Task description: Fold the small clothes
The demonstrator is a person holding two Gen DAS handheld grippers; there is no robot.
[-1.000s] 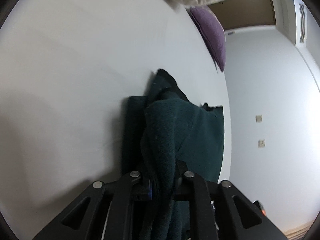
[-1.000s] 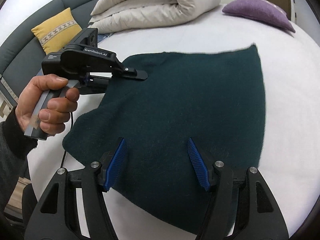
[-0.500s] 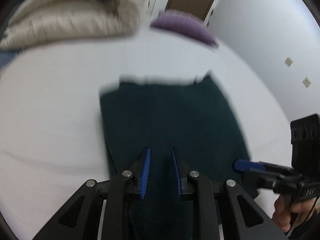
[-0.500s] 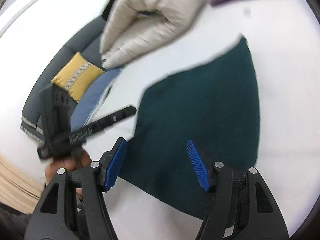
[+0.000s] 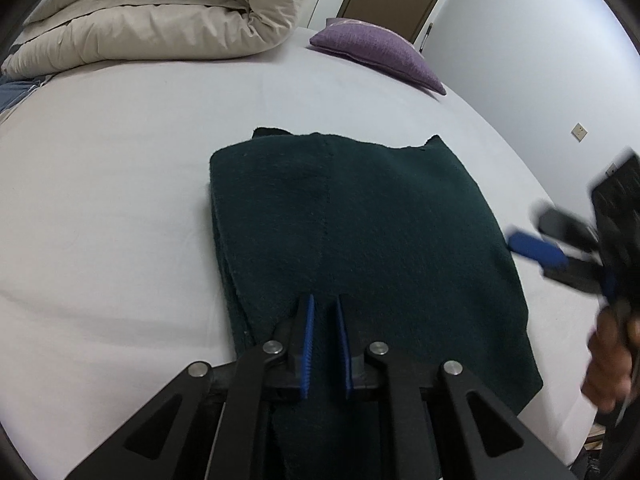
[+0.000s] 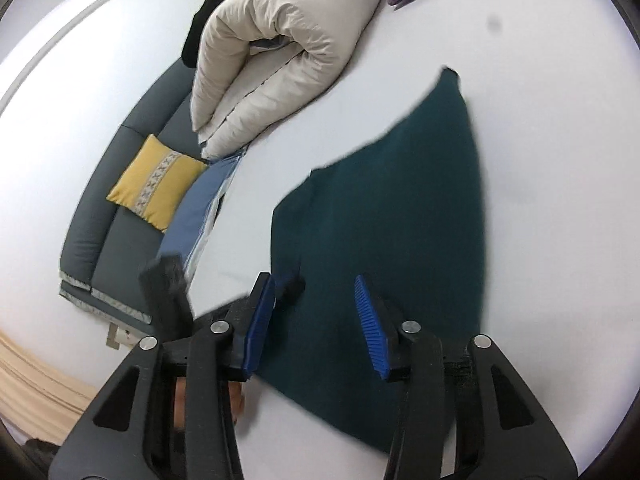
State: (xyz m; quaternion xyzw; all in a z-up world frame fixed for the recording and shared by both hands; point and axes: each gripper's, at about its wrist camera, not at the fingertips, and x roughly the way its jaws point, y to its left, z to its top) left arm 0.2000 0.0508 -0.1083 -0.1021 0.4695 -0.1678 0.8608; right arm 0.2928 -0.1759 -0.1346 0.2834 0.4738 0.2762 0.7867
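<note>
A dark green knit garment [image 5: 360, 232] lies folded flat on the white bed [image 5: 120, 200]. My left gripper [image 5: 324, 300] hovers over its near edge. The jaws are closing, with a narrow gap left between the blue pads and nothing in it. My right gripper [image 6: 313, 278] is over the near left corner of the garment [image 6: 384, 216]. Its jaws stand apart and are closing, with no cloth between them. In the left wrist view one blue pad [image 5: 536, 249] of the right gripper shows blurred at the garment's right edge, with a hand below it.
A rolled beige duvet [image 5: 160, 20] and a purple pillow [image 5: 376, 52] lie at the far side of the bed. A grey sofa [image 6: 116, 224] with a yellow cushion [image 6: 156, 184] and a blue cloth [image 6: 192, 220] sits to the left. The bed edge runs close on the right.
The left gripper let go of the bunched fold, which now lies flat over the garment, and its view swung upright. The right gripper rolled and its jaws narrowed.
</note>
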